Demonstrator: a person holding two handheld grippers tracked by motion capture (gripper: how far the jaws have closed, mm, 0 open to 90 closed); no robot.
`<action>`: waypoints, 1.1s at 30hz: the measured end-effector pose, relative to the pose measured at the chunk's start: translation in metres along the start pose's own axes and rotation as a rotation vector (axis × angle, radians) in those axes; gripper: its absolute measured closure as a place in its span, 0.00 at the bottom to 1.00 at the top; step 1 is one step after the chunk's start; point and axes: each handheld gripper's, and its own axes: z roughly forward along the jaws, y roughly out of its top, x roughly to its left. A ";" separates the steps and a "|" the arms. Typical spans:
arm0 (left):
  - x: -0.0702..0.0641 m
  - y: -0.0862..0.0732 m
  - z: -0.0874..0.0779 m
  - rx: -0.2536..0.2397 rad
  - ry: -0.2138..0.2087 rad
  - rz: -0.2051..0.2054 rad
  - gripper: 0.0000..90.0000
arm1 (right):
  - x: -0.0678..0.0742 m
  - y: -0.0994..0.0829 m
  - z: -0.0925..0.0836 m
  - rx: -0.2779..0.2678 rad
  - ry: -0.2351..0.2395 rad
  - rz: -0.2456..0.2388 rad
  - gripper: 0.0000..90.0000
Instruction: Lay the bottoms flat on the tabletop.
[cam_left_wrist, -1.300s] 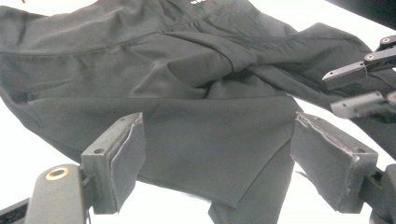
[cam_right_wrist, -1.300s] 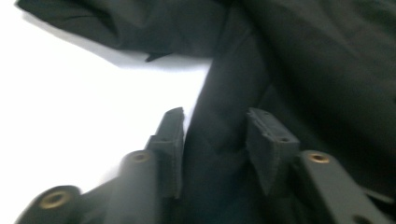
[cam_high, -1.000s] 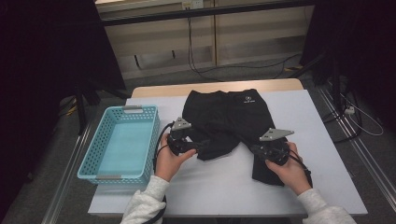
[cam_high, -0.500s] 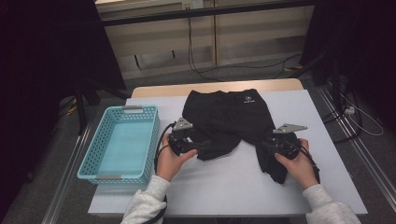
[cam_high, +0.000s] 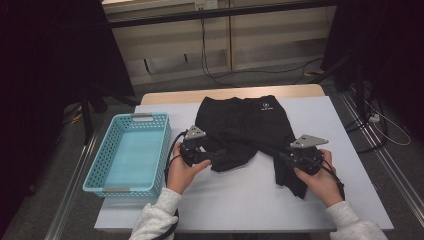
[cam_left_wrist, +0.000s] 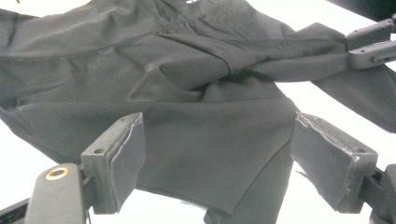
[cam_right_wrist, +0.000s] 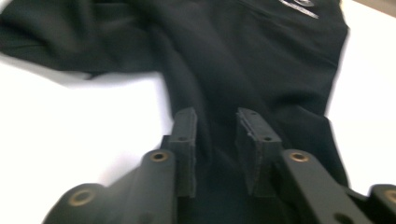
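Two grippers work black shorts (cam_high: 245, 127) spread on the white table (cam_high: 250, 195). Left gripper (cam_left_wrist: 217, 161) has jaws wide, one leg's hem lying between the pads, not pinched. Right gripper (cam_right_wrist: 215, 140) has jaws narrow and just opened a little; cloth lies under the gap, blur hides any contact. Basket (cam_high: 127, 150) sits left, its interior partly hidden by the near wall.

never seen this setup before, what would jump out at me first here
The black shorts spread across the middle of the white table catch the eye first, with a small white logo near the waistband at the far edge. A hand-held gripper sits at each leg: the left gripper wide open over one leg, the right gripper narrowly parted over the other. A turquoise basket stands at the table's left.
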 end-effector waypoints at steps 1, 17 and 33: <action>0.000 0.000 0.000 0.001 0.001 0.002 0.21 | 0.003 0.001 0.000 0.002 0.011 -0.009 0.78; 0.000 0.000 0.000 -0.001 -0.003 0.003 0.21 | 0.000 -0.001 0.004 0.076 0.062 -0.046 0.98; 0.001 0.001 -0.001 -0.005 -0.004 0.001 0.21 | -0.027 -0.015 -0.003 0.075 -0.059 0.010 0.64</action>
